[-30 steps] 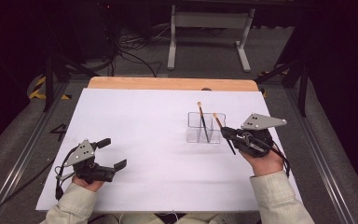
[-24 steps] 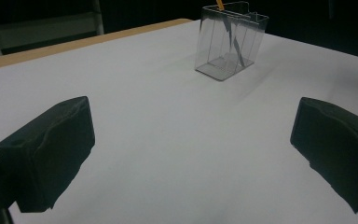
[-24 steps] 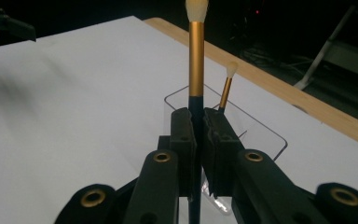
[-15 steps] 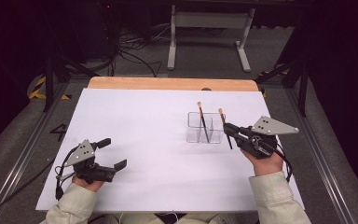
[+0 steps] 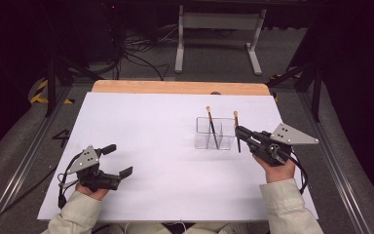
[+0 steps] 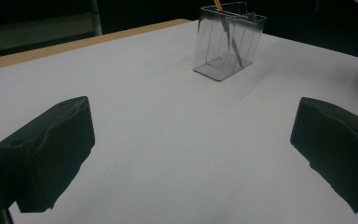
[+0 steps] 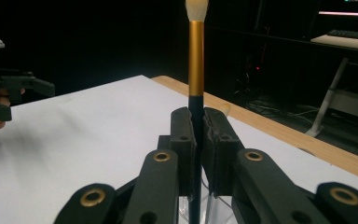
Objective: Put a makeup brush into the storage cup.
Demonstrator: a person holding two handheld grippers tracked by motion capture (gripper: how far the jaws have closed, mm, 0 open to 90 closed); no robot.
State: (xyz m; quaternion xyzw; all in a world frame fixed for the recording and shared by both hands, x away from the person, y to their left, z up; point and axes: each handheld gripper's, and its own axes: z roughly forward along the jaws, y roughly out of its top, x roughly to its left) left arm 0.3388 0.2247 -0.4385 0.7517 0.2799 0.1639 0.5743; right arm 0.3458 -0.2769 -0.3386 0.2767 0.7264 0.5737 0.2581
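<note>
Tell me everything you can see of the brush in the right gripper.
The slim makeup brush with black handle, gold metal ferrule and pale bristle tip stands upright, tip up, clamped by its handle between the shut jaws of the right gripper. In the high view it hangs just right of the clear plastic divided holder, its lower end near the holder's right wall; whether it touches the wall I cannot tell. Only the jaws visibly touch it.

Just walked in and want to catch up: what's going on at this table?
A person works with two handheld grippers. The right gripper is shut on a gold-banded brush, held upright beside the clear holder, where another brush already stands. The left gripper rests open on the white table, nothing between its jaws.
</note>
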